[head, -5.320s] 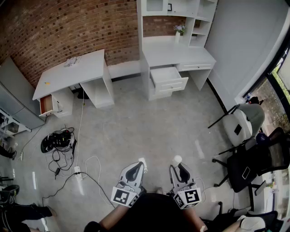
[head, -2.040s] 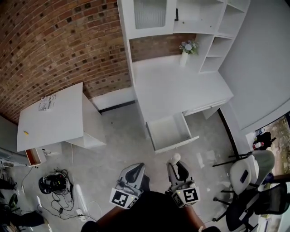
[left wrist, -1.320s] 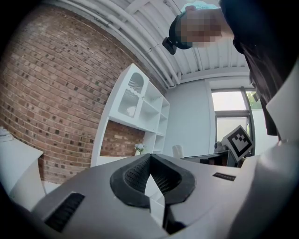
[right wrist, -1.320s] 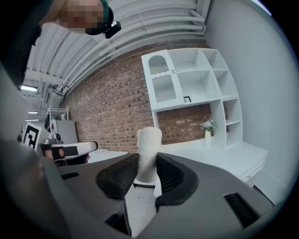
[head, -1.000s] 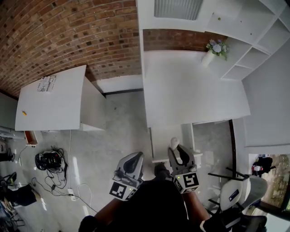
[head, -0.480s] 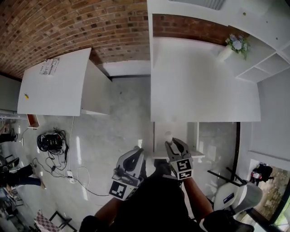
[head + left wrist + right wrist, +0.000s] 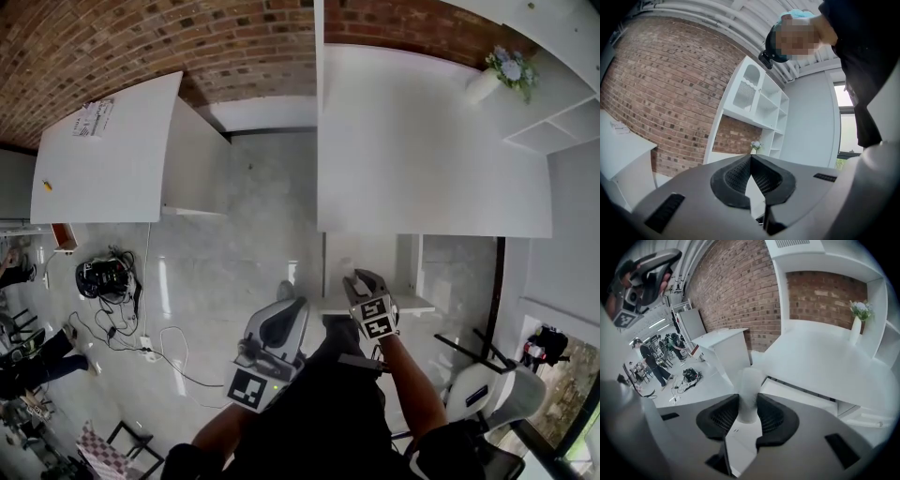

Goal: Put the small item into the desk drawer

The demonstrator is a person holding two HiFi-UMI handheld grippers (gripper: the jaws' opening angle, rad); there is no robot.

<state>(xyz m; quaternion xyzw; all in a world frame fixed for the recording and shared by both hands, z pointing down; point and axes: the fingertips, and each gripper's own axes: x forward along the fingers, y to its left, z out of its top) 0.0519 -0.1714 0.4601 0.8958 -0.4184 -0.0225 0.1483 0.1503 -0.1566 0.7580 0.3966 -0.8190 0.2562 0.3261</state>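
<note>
small item: a pale white, smooth, round-sided piece (image 7: 750,390) standing upright between the right fingers. it looks like a short cylinder or little bottle, though blur stops me from saying which.
item's place: held up at the near edge of the open drawer (image 7: 419,304), not lying in it. its top pokes out past the fingertips.
right gripper: (image 7: 749,414) its fingers press on the item's lower part from both sides. in the head view the gripper (image 7: 355,278) sits over the drawer's near left part.
left gripper: (image 7: 751,157) fingers closed together, nothing between them. it is held left of the right gripper, over the floor (image 7: 244,244).
drawer: white, pulled out from under the near edge of the white desk (image 7: 422,141).
desk's far right: a white vase of flowers (image 7: 497,75).
</note>
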